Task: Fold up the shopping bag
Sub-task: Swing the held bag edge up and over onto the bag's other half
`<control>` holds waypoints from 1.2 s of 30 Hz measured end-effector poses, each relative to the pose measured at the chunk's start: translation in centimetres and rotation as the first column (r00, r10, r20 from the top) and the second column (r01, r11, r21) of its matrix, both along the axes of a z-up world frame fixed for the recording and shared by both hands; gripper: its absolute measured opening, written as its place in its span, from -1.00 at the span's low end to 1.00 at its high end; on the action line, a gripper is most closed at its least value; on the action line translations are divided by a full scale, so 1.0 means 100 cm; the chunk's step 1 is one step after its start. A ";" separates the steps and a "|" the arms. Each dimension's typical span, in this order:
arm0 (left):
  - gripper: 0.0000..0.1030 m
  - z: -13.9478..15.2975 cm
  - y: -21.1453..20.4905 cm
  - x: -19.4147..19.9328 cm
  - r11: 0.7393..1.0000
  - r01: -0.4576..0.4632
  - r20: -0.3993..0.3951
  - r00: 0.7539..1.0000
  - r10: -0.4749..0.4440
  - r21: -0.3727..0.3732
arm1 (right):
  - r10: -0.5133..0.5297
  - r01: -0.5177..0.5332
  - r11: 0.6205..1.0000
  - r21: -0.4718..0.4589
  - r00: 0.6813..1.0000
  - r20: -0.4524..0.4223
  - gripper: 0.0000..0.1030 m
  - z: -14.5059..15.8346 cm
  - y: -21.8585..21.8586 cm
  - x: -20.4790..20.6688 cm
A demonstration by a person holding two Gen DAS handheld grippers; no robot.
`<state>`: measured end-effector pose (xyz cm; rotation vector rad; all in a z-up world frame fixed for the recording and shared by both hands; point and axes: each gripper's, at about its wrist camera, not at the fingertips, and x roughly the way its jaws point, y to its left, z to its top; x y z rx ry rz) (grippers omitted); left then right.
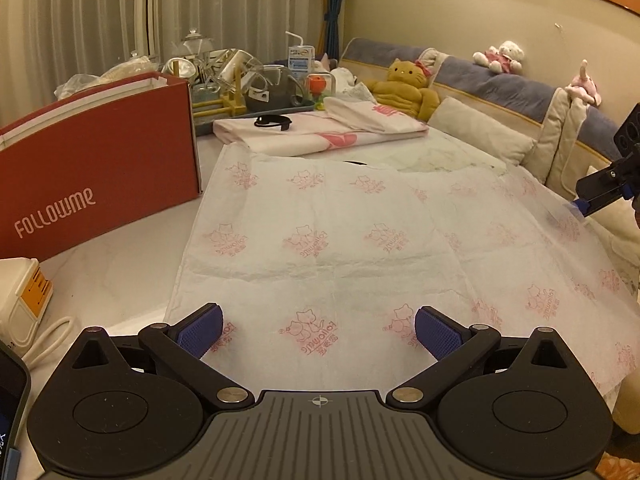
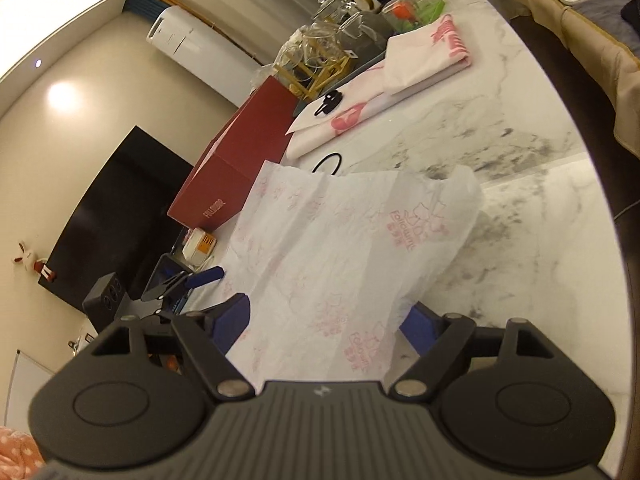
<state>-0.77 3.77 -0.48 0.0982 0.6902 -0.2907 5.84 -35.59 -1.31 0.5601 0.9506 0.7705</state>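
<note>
While the thin white shopping bag printed with pink cat logos lies spread over the white marbled tabletop, both handheld grippers stand at its edges. The left gripper hangs over the near edge of the bag with its jaws spread wide; its blue ribbed pads sit above the fabric, gripping nothing. The right gripper also has its jaws wide apart: the bag's side edge passes loosely between the blue pads, rumpled and partly raised off the table, with neither pad pressing on it. From the left wrist view, the right gripper appears at the far right edge of the bag, its blue tip at the fabric.

To the left of the bag stands a red cardboard box lettered "FOLLOWME", touching or just beside the bag's far left corner. Beyond the bag lies a folded white-and-pink bag with a small black clip on top. Behind that is a tray of glassware and a drink carton with a straw. A yellow plush cat sits on the sofa beyond the table.
</note>
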 end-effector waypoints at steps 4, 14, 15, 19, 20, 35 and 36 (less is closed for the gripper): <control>0.98 0.001 -0.002 -0.003 1.000 -0.001 0.004 1.000 0.001 0.015 | -0.009 0.010 0.997 -0.074 1.000 0.002 -0.79 -0.003 0.008 0.001; 0.98 0.013 0.009 0.014 0.998 -0.023 0.015 1.000 0.024 -0.063 | 0.000 0.009 0.988 -0.155 0.998 0.060 -0.96 -0.004 0.004 -0.013; 0.98 0.011 0.011 0.019 0.997 -0.027 0.003 1.000 0.028 -0.073 | 0.001 0.010 0.987 -0.160 0.998 0.069 -0.96 -0.004 0.004 -0.014; 0.98 0.004 0.016 0.030 0.995 -0.058 -0.027 0.998 0.055 -0.085 | -0.003 0.025 0.983 -0.184 0.992 0.124 -0.98 -0.001 0.002 -0.020; 0.98 0.004 0.017 0.031 0.994 -0.065 -0.027 0.998 0.063 -0.091 | -0.004 0.033 0.980 -0.196 0.989 0.147 -0.99 0.000 0.002 -0.023; 0.98 -0.002 0.035 0.034 0.968 -0.075 -0.037 0.997 0.068 -0.242 | 0.085 -0.066 0.989 -0.133 0.985 0.148 0.40 0.008 0.009 -0.026; 0.98 -0.002 0.034 0.034 0.968 -0.073 -0.037 0.997 0.066 -0.240 | 0.076 -0.061 0.992 -0.110 0.988 0.132 0.40 0.007 0.008 -0.023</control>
